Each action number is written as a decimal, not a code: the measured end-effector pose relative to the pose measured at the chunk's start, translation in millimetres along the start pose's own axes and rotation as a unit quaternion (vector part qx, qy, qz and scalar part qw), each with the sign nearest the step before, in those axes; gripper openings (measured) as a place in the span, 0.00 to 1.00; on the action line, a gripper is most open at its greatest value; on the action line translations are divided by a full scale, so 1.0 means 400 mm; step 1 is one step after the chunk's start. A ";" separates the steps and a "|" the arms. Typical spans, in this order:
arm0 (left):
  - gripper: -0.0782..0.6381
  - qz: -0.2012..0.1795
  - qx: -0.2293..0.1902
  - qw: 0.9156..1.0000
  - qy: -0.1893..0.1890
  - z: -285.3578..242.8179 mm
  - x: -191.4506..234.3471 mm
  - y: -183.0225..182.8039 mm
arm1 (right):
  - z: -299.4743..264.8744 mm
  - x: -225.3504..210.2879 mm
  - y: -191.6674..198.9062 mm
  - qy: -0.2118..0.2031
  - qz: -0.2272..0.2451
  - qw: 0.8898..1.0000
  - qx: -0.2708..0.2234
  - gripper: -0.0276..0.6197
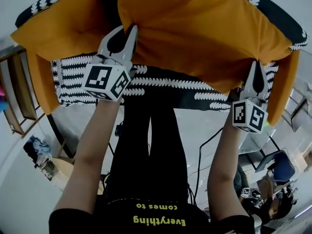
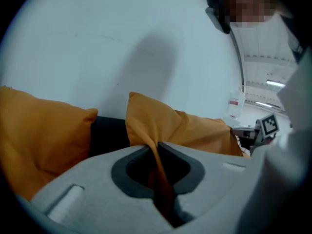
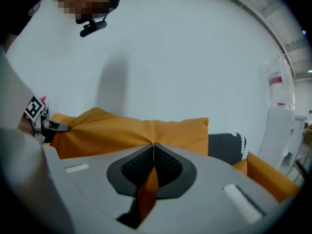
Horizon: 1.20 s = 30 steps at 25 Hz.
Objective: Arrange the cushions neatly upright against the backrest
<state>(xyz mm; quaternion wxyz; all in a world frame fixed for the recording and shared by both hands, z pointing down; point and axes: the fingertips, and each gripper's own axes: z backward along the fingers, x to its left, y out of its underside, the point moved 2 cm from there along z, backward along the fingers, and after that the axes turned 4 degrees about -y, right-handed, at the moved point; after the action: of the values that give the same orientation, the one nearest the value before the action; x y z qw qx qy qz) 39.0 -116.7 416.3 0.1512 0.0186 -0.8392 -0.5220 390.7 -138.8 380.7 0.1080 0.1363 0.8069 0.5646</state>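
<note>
A big orange cushion [image 1: 195, 28] hangs in front of the sofa, pinched at its lower edge by both grippers. My left gripper [image 1: 130, 30] is shut on a fold of the cushion's fabric near its left corner. In the left gripper view this cushion [image 2: 190, 128] has its cloth clamped between the jaws [image 2: 156, 150]. My right gripper [image 1: 254, 65] is shut on the right corner. In the right gripper view the cushion [image 3: 126, 128] runs into the closed jaws [image 3: 153, 147]. A second orange cushion [image 1: 53, 30] leans at the left, also in the left gripper view [image 2: 39, 135].
The sofa has a black-and-white patterned seat cover [image 1: 161, 84] and orange sides [image 1: 286, 82]. The held cushion hides most of the backrest. A plain white wall [image 3: 185, 57] is behind. Cables and a chair [image 1: 275, 165] are on the floor at right.
</note>
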 end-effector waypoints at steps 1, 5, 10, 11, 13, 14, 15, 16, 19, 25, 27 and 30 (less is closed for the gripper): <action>0.15 0.000 -0.015 1.000 -0.007 0.010 0.007 -0.009 | -0.019 0.005 -0.036 -0.010 0.014 1.000 -0.019 0.07; 0.17 0.027 -0.038 0.998 -0.048 0.046 0.094 0.023 | -0.112 0.067 -0.023 -0.059 0.040 0.997 -0.028 0.07; 0.20 0.054 0.063 0.995 -0.060 0.014 0.195 0.253 | -0.238 0.108 0.234 -0.095 0.064 0.988 0.102 0.07; 0.20 0.060 0.067 0.994 -0.055 0.006 0.201 0.277 | -0.249 0.107 0.253 -0.099 0.062 0.987 0.109 0.07; 0.21 0.067 0.054 0.995 -0.044 -0.008 0.207 0.280 | -0.269 0.100 0.253 -0.098 0.058 0.987 0.110 0.07; 0.21 0.068 0.052 0.995 -0.043 -0.014 0.210 0.274 | -0.279 0.098 0.249 -0.094 0.056 0.988 0.111 0.07; 0.22 0.065 0.053 0.995 -0.044 -0.018 0.212 0.271 | -0.286 0.097 0.249 -0.091 0.054 0.988 0.113 0.08; 0.22 0.060 0.056 0.996 -0.046 -0.021 0.212 0.272 | -0.288 0.096 0.253 -0.089 0.052 0.988 0.115 0.08; 0.23 0.047 0.062 0.996 -0.049 -0.020 0.214 0.280 | -0.288 0.097 0.263 -0.083 0.050 0.988 0.119 0.09; 0.25 0.025 0.067 0.995 -0.065 -0.022 0.228 0.287 | -0.303 0.107 0.275 -0.079 0.047 0.988 0.125 0.11; 0.27 0.011 0.074 0.994 -0.074 -0.018 0.224 0.282 | -0.293 0.108 0.268 -0.077 0.054 0.987 0.129 0.13; 0.31 -0.012 0.089 0.992 -0.090 0.006 0.205 0.256 | -0.253 0.098 0.226 -0.067 0.043 0.989 0.123 0.21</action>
<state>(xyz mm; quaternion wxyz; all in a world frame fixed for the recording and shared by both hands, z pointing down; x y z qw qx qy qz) -27.0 -83.6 524.9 0.0663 -0.0054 -0.8923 -0.4464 329.4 -185.2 499.3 0.1196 0.2208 0.8546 0.4545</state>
